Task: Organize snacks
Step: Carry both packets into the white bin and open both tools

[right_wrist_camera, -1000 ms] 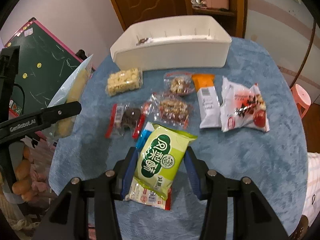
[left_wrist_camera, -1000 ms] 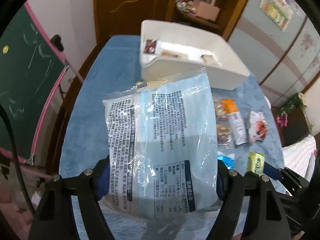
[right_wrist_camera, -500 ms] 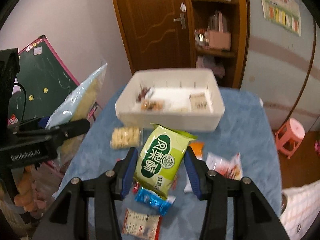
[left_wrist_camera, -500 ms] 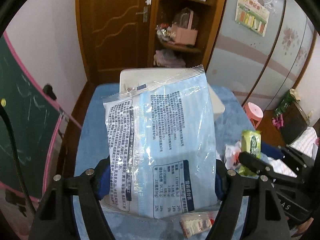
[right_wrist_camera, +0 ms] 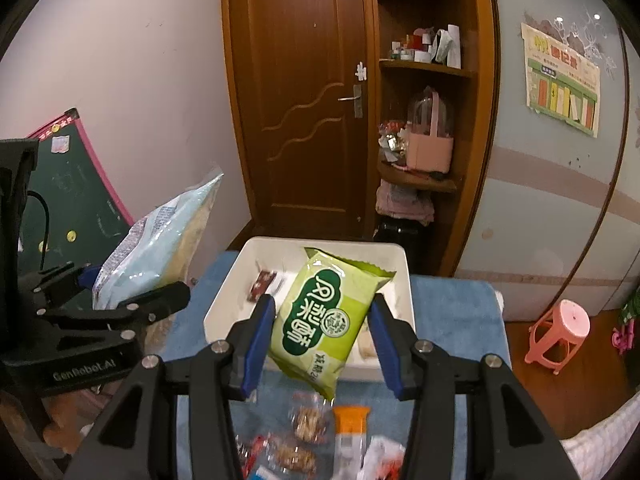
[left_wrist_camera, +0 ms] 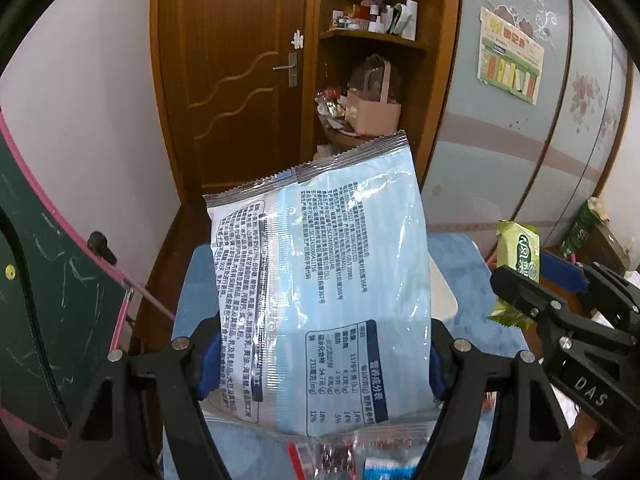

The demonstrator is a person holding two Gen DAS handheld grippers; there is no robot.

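My left gripper [left_wrist_camera: 324, 350] is shut on a large pale blue snack bag [left_wrist_camera: 320, 280], printed side facing the camera, held upright high above the table. My right gripper [right_wrist_camera: 322, 334] is shut on a green snack packet [right_wrist_camera: 326, 316], tilted, in front of the white bin [right_wrist_camera: 406, 280]. The bin holds a few small snacks, among them a dark red one [right_wrist_camera: 262, 282]. From the left wrist view the right gripper [left_wrist_camera: 532, 284] with the green packet [left_wrist_camera: 518, 256] shows at the right; the blue bag hides most of the bin [left_wrist_camera: 442, 292]. From the right wrist view the left gripper [right_wrist_camera: 132, 300] and blue bag [right_wrist_camera: 160, 244] show at the left.
Several loose snacks lie on the blue tablecloth [right_wrist_camera: 452, 308] below the right gripper, including an orange-topped packet [right_wrist_camera: 352, 432] and clear nut packs [right_wrist_camera: 308, 428]. A green chalkboard [left_wrist_camera: 48, 304] leans at the left. A wooden door [right_wrist_camera: 304, 92], a corner shelf [right_wrist_camera: 424, 120] and a pink stool [right_wrist_camera: 560, 332] stand beyond the table.
Both grippers have risen with their snacks and tilted up, so the door and shelves now fill the views. The bin has come closer under the green packet.
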